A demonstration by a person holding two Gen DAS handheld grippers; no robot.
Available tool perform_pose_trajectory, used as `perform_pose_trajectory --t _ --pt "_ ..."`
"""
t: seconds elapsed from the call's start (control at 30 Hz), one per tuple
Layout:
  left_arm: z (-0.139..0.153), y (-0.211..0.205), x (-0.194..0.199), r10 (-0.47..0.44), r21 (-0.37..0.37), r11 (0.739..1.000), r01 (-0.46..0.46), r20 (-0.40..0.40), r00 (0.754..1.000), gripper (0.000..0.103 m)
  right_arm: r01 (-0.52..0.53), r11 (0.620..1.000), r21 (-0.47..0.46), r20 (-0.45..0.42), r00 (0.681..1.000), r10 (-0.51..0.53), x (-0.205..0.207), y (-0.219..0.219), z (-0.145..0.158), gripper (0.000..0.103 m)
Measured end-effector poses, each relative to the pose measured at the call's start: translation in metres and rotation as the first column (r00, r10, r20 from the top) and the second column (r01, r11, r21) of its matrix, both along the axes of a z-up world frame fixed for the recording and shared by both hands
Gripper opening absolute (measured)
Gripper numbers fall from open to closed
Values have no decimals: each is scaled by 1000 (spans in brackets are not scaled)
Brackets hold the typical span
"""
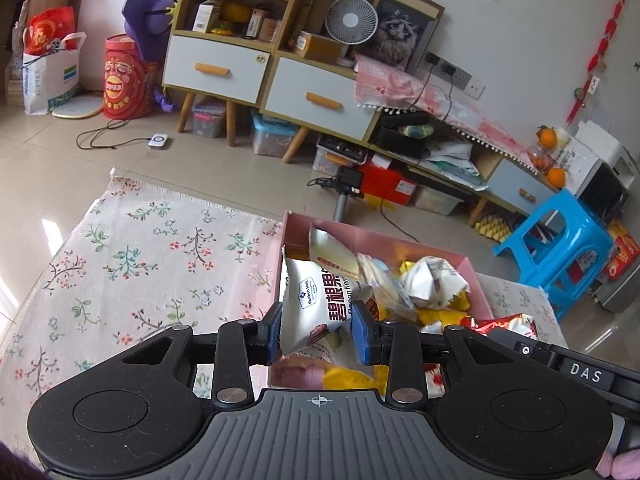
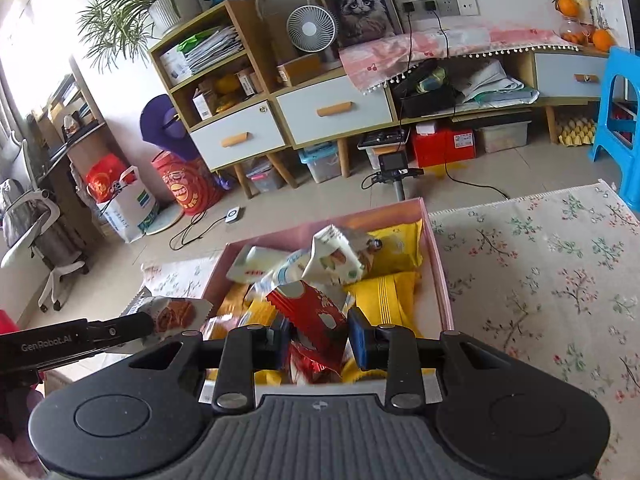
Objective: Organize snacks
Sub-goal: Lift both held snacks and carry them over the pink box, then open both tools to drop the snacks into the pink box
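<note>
A pink box (image 1: pixel 298 222) full of snack packets stands on a flowered cloth; it also shows in the right wrist view (image 2: pixel 438 264). My left gripper (image 1: pixel 316 330) is shut on a white pecan packet (image 1: pixel 310 304) and holds it over the box's near left corner. My right gripper (image 2: pixel 320 336) is shut on a red packet (image 2: pixel 316 316) over the box's near side. The red packet shows at the right of the left wrist view (image 1: pixel 504 324). The white packet and left gripper show at the left of the right wrist view (image 2: pixel 172 314).
The flowered cloth (image 1: pixel 140 264) spreads to the left of the box and to its right (image 2: pixel 560 280). Behind stand a drawer cabinet (image 1: pixel 272 80), storage bins, cables on the floor, a camera on a pole (image 2: pixel 394 164) and a blue stool (image 1: pixel 560 248).
</note>
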State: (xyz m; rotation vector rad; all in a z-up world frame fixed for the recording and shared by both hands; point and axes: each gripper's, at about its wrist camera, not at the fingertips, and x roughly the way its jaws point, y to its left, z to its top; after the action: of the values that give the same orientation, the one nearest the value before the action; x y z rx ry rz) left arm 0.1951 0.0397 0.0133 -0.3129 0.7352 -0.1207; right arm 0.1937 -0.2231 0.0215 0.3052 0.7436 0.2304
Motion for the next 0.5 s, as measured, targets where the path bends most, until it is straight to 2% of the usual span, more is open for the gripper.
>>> perform_pose_trajectory --t 0.37,0.5 --pt "-19 -12 34 6 7 1000 -6 -24 1000 32 -6 1000 -12 -27 1000 5 30 8 -14 20" --pt "-25 -16 43 14 -15 1000 -15 -32 999 32 -14 1000 -20 -28 1000 14 40 14 -17 21"
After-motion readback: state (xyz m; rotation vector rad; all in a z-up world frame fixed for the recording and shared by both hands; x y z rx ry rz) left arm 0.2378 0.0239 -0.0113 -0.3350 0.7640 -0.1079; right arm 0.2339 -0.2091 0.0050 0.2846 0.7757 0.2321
